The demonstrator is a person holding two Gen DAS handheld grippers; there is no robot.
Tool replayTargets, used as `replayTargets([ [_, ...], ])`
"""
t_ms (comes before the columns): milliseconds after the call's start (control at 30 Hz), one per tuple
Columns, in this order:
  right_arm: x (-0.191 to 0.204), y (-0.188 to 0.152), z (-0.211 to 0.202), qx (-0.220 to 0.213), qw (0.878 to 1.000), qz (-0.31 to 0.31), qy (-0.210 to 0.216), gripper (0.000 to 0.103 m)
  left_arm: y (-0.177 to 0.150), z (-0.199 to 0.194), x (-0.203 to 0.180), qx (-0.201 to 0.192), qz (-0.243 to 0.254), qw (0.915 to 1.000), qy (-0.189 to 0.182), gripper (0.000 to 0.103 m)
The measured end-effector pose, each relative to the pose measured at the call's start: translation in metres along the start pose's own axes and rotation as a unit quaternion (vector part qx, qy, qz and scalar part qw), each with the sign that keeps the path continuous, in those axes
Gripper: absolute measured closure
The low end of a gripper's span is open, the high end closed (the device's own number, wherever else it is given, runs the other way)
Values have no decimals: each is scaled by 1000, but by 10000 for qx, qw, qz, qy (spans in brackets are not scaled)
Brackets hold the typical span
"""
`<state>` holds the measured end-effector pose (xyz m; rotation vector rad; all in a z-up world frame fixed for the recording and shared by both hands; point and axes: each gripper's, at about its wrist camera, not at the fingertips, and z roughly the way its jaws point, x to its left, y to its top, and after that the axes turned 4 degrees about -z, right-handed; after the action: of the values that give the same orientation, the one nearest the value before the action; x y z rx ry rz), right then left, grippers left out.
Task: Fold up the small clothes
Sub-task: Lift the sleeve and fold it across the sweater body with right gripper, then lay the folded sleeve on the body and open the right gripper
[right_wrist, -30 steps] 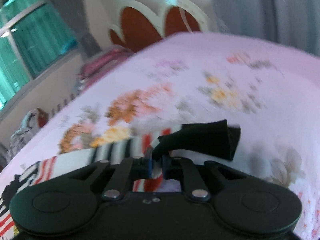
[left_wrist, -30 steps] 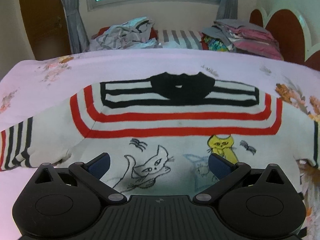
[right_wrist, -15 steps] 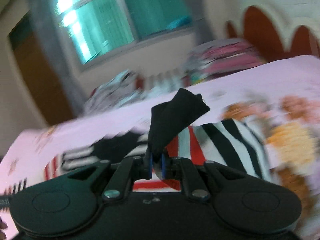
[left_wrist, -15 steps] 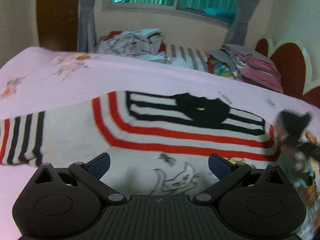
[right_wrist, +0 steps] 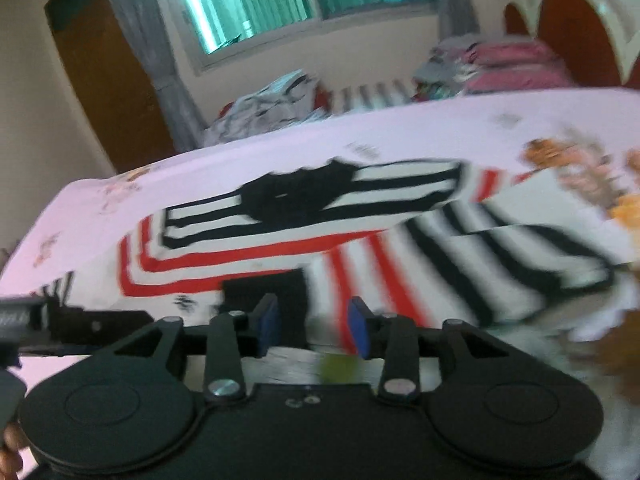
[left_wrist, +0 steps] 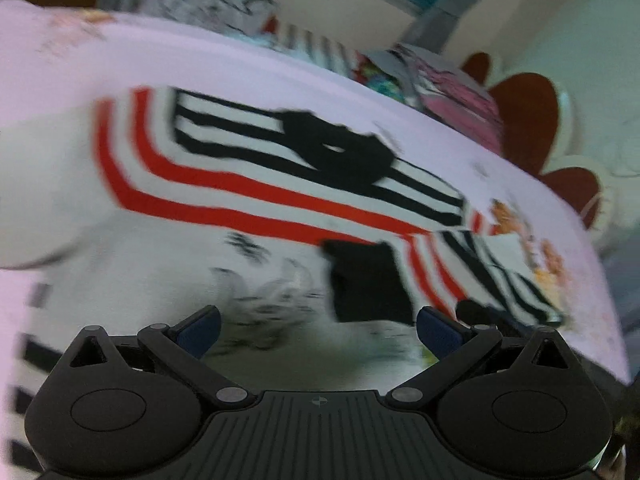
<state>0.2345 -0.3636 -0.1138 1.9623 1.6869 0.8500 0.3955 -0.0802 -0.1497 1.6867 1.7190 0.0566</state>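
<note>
The pink floral bedsheet (right_wrist: 400,128) spreads out ahead of both claws, serving as the flat folding surface. On it, directly in front of the right gripper (right_wrist: 313,326), lies the striped shirt (right_wrist: 248,256), front up with its black collar (right_wrist: 296,196) on the far side; it looks laid out flat so that each side can be turned inward. Its right sleeve (right_wrist: 500,248) is folded in across the body, running from ahead-right of that claw down to the black cuff (right_wrist: 288,288), which sits just beyond and between the blue pads (right_wrist: 267,322). The jaws are opening, and the pads appear to stand clear of the cloth, so the sleeve seems to be released where it landed (blur makes contact hard to rule out). The left gripper (left_wrist: 318,330) hovers over the shirt's lower front with its jaws spread wide and nothing between them, likely ready for the opposite sleeve. Beyond the bed's far edge, heaps of clothes (right_wrist: 272,108) wait. No brand, label or legible writing can be made out
</note>
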Motion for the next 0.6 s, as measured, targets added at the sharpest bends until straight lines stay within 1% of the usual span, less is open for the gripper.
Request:
replayTargets([
  [67, -11, -12, -14, -14, 9997, 59, -237, 61, -1, 15, -7, 36, -49, 9999, -129, 1],
  [100, -19, -15, -18, -3, 9993, 101, -360, 60, -1, 22, -11, 51, -58, 9998, -199, 3],
  [133, -27, -18, -22, 2, 9987, 138, -489, 59, -1, 29, -14, 49, -60, 9997, -212, 9],
  [167, -35, -22, -25, 8, 9980, 175, -605, 58, 0, 36, -16, 63, -50, 9997, -228, 25],
  [200, -42, -25, -26, 29, 9972, 225, -712, 58, 1, 43, -17, 102, -61, 9994, -337, 37],
  [267, -54, -30, -25, 59, 9954, 348, -886, 58, 2, 55, -18, 164, -131, 9989, -418, 46],
  [333, -64, -33, -24, 79, 9938, 430, -1024, 58, 2, 62, -22, 150, -65, 9992, -371, 46],
  [367, -68, -34, -22, 99, 9932, 458, -1061, 58, 1, 64, -26, 114, -8, 9993, -366, 47],
  [400, -72, -34, -20, 122, 9928, 478, -1094, 58, 1, 65, -28, 83, 29, 9992, -381, 62],
  [433, -75, -34, -16, 143, 9922, 482, -1142, 57, 1, 66, -28, 85, 57, 9992, -381, 70],
  [467, -76, -34, -13, 153, 9917, 475, -1184, 56, 1, 67, -27, 92, 17, 9991, -419, 90],
  [500, -78, -35, -12, 161, 9915, 469, -1205, 55, 3, 68, -24, 102, -90, 9989, -456, 95],
  [533, -79, -34, -7, 184, 9913, 459, -1218, 54, 6, 67, -22, 56, -183, 9985, -504, 95],
  [600, -80, -33, -2, 225, 9915, 418, -1215, 54, 11, 61, -21, -149, -214, 9981, -565, 96],
])
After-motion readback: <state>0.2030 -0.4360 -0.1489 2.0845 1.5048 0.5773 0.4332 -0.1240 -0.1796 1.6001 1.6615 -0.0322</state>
